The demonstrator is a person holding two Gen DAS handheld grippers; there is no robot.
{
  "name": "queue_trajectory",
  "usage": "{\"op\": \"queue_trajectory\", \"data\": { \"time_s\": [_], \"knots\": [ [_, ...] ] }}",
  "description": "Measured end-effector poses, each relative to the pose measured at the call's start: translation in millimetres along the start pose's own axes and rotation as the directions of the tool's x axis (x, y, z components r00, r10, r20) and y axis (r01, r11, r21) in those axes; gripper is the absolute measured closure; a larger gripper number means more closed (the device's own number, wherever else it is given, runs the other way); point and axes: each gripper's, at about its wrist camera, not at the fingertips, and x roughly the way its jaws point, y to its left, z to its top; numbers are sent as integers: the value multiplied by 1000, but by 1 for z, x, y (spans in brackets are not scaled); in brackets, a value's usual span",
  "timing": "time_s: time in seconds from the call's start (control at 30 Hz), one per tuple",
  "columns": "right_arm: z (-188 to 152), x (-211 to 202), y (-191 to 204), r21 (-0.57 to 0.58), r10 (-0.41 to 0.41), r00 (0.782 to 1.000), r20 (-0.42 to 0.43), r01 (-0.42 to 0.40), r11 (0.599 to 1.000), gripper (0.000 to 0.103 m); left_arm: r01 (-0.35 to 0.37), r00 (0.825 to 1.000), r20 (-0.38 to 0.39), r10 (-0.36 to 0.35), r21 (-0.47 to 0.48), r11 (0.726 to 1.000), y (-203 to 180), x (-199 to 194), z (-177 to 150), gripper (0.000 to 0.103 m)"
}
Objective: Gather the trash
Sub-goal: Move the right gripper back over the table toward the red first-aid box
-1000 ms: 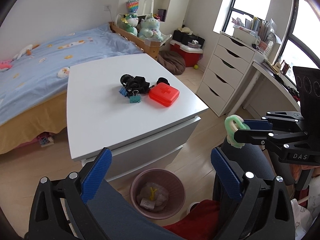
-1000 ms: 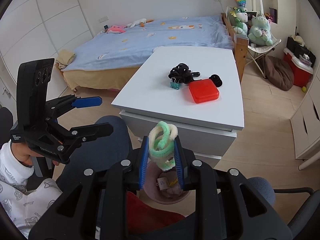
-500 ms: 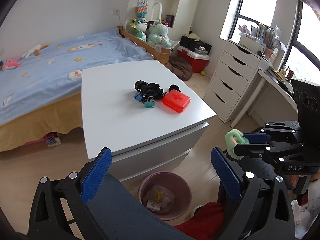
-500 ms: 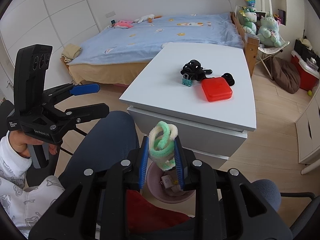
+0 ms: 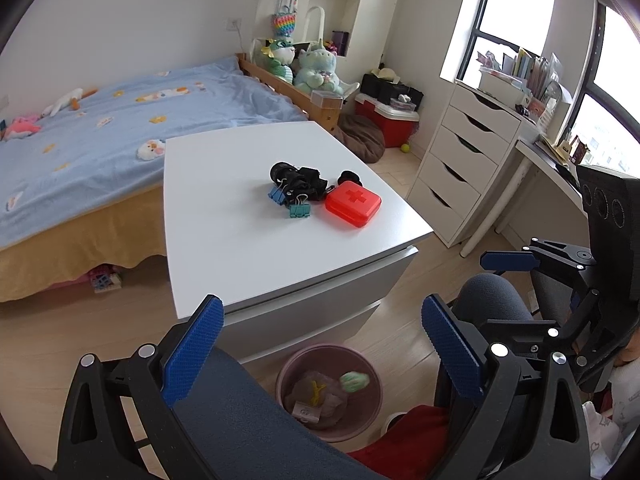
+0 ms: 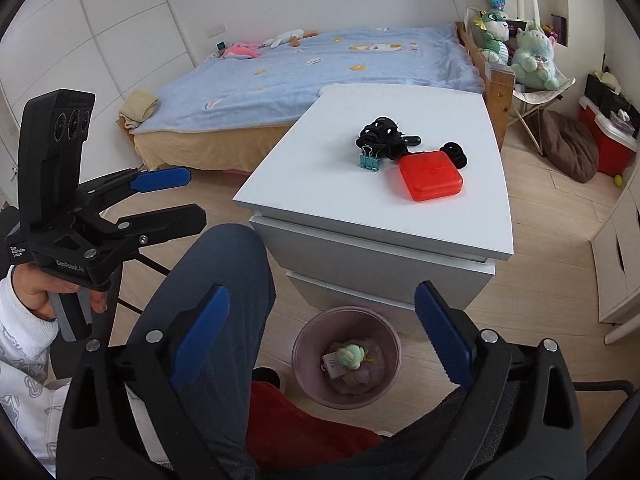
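Both the left hand-held gripper (image 5: 320,344) and the right hand-held gripper (image 6: 322,332) are spread wide with nothing between them, above the round mauve plastic bin (image 6: 308,334) on the floor near the white tabletop (image 6: 320,184), where the fuzzy mint-green looped band (image 6: 350,356) lies, apparently on crumpled paper.
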Motion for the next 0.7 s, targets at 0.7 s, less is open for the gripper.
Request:
{"op": "queue_trajectory", "data": {
  "time_s": [0.7],
  "knots": [
    [8, 1, -21, 54, -55, 998, 14, 54, 997, 5, 20, 1000, -6, -20, -14, 1000, -1, 11, 3, 8]
  ]
}}
